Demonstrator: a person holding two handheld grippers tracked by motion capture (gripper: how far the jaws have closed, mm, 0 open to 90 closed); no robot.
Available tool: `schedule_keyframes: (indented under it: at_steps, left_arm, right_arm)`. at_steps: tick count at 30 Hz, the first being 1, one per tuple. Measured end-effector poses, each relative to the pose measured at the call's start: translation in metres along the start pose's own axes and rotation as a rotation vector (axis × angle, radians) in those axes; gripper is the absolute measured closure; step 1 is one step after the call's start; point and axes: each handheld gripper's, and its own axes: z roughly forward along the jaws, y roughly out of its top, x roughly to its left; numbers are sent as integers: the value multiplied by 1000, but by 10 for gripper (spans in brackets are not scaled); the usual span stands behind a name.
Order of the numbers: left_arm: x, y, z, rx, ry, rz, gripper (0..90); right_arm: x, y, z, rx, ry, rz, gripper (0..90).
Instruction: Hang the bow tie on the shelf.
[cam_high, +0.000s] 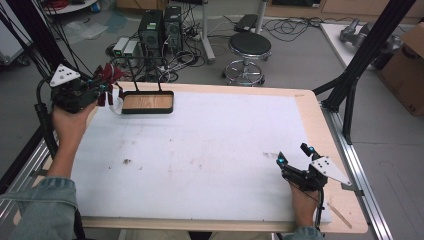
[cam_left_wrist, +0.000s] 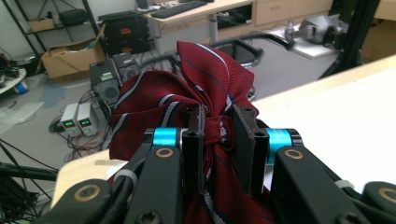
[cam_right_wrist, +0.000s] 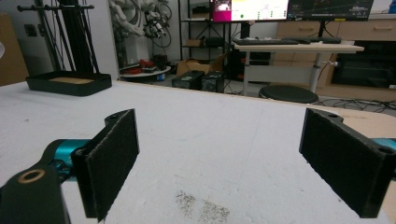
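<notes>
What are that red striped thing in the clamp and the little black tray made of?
The necktie looks like woven fabric, perhaps silk or polyester: soft folds, slight sheen, thin pale stripes on dark red. The left gripper pinches it. The tray has matte black walls, likely plastic or metal, and a floor with a wood-grain look.

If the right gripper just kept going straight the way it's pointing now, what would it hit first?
Probably nothing soon. The right gripper is open and points across the bare white table cover. The black tray sits off to the left of that line, and the stool stands past the far edge, though depth is hard to judge.
</notes>
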Motion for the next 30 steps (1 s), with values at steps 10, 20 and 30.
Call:
schedule_keyframes:
  at_steps: [10, 20, 30]
  left_arm:
    - [20, 13, 18, 4, 28, -15, 743]
    - [28, 20, 47, 69, 60, 11, 743]
    - [39, 24, 64, 113, 108, 17, 743]
  right_arm:
    - [0, 0, 0, 0, -1, 7, 111]
    - [-1, 0, 0, 0, -2, 6, 111]
    - [-1, 0, 0, 4, -1, 4, 111]
